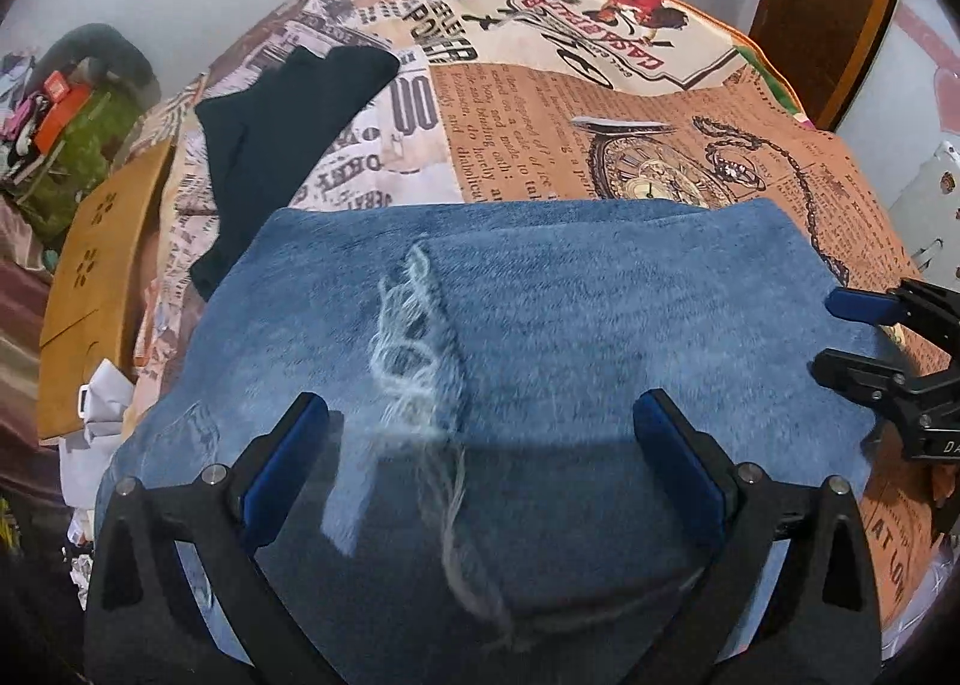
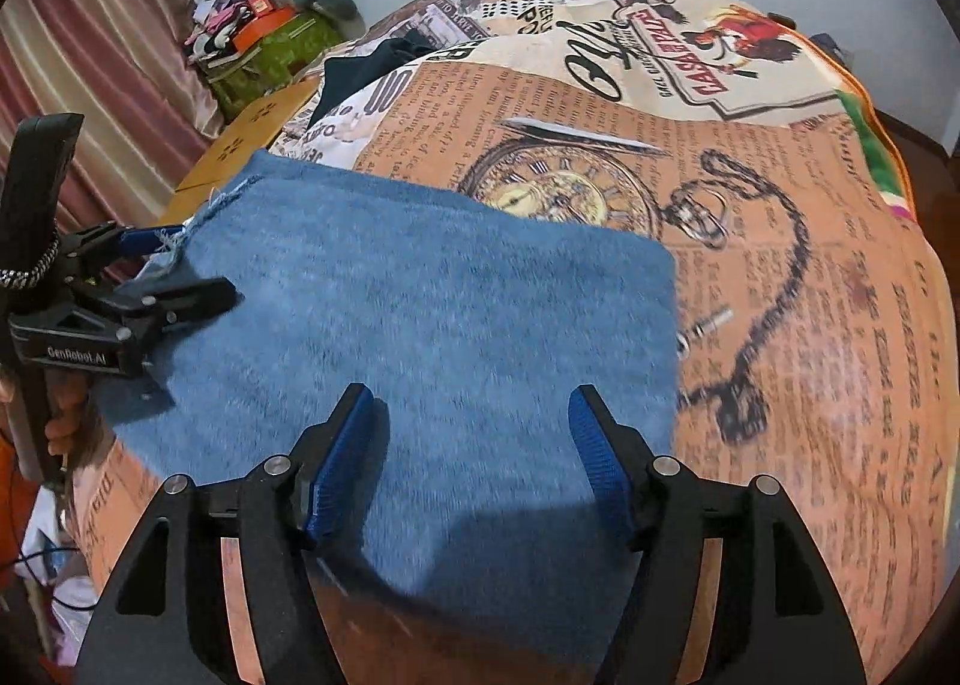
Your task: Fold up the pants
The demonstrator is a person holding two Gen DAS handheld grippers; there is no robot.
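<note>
Both sets of fingers are spread and empty: left gripper point(image 1: 480, 445) is wide apart over the ripped patch, right gripper point(image 2: 474, 445) about half open over plain denim, nothing pinched between either pair. The jeans point(image 1: 570, 325) lie folded into a flat blue block on the near part of the bed, on the newspaper-print bedsheet point(image 1: 690, 102); my read is you've just laid a fold down and are now either releasing or setting up the next one. If another fold is due, take the near edge, one gripper at each near corner, and bite through all layers, not just the top ply, or the stack will shear when you lift. Keep your left fingers off the frayed rip point(image 1: 420, 337); the loose threads will snag on the blue pads. Lift both sides evenly, carry the edge straight to the far edge of the block, which sits just short of the pocket-watch print point(image 2: 564, 193), and lay it down flush before you let go. The left edge in the right wrist view looks a little ragged, so square it first. Further back, the dark garment point(image 1: 288, 144) lies apart from the jeans; leave it alone.
</note>
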